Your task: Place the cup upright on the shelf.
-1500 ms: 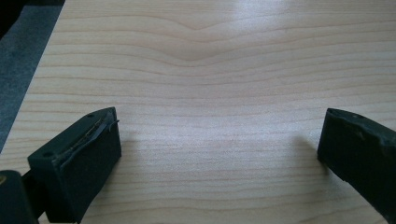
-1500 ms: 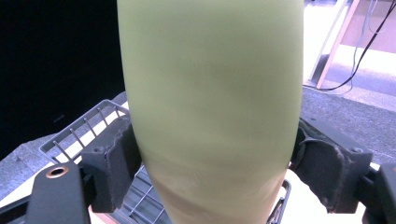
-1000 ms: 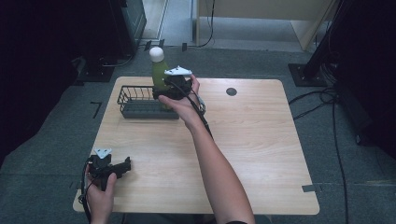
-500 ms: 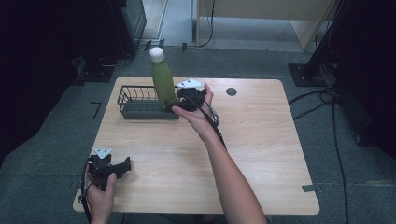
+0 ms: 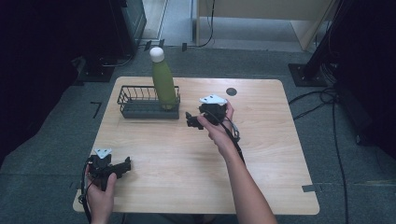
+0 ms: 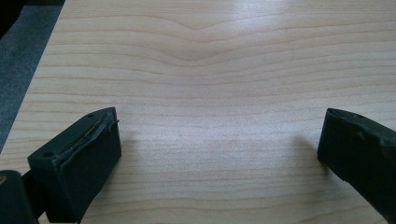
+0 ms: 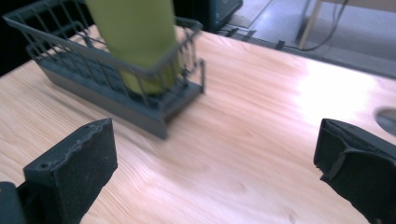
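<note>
Green and upright, the bottle (image 5: pixel 164 84) stands inside the right end of the dark wire basket (image 5: pixel 135 110) on the wooden table (image 5: pixel 261 158), its white cap (image 5: pixel 157 54) rising well clear of the rim. From the high view, nothing else seems to sit in the basket. The right gripper (image 5: pixel 194 119) hangs just to the right of the basket, apart from bottle and wire alike. Its jaws have just been opening and now stand wide with nothing between them. A hand (image 5: pixel 215 129) wraps its body, so the jaw tips are hard to make out from up here. The left gripper (image 5: pixel 122 166) rests well in front of the basket, near the table's near left corner, jaws spread and empty. A small dark round mark (image 5: pixel 231 91) lies to the right of the basket, toward the table's far edge.

In the left gripper view, the two black jaws stand far apart over bare wood grain (image 6: pixel 210 93), holding nothing.

In the right gripper view, the jaws again stand wide and empty. Beyond them the basket (image 7: pixel 112 100) sits at upper left, slightly blurred, with the bottle (image 7: pixel 135 32) in its near end. The bottle's top is cut off by the frame, and its foot is half hidden behind the wires.
</note>
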Action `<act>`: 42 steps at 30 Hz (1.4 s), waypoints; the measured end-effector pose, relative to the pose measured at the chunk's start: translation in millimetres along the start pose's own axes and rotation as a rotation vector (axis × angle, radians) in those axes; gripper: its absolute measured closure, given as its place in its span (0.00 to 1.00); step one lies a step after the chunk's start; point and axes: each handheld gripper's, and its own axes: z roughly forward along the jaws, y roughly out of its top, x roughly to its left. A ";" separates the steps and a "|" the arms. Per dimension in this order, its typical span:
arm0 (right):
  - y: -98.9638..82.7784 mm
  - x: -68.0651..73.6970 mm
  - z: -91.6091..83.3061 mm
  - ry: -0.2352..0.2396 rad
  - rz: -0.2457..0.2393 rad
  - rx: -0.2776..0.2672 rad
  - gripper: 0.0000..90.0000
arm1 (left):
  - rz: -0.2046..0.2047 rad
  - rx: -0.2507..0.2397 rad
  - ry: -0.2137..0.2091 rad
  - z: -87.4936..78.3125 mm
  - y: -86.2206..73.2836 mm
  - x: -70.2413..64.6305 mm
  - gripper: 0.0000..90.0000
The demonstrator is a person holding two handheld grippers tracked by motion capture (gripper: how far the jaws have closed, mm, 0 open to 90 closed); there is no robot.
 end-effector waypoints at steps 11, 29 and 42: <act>-40.0 -42.5 -31.2 -0.079 0.056 0.015 0.00 | -0.001 -0.001 0.000 0.1 -0.1 0.0 0.00; -84.7 -87.4 -67.4 -0.186 0.119 0.045 0.00 | 0.000 -0.001 0.000 0.1 -0.1 0.0 0.00; -129.6 -121.1 -97.4 -0.280 0.183 0.087 0.00 | 0.002 0.000 0.000 0.0 -0.1 0.1 0.00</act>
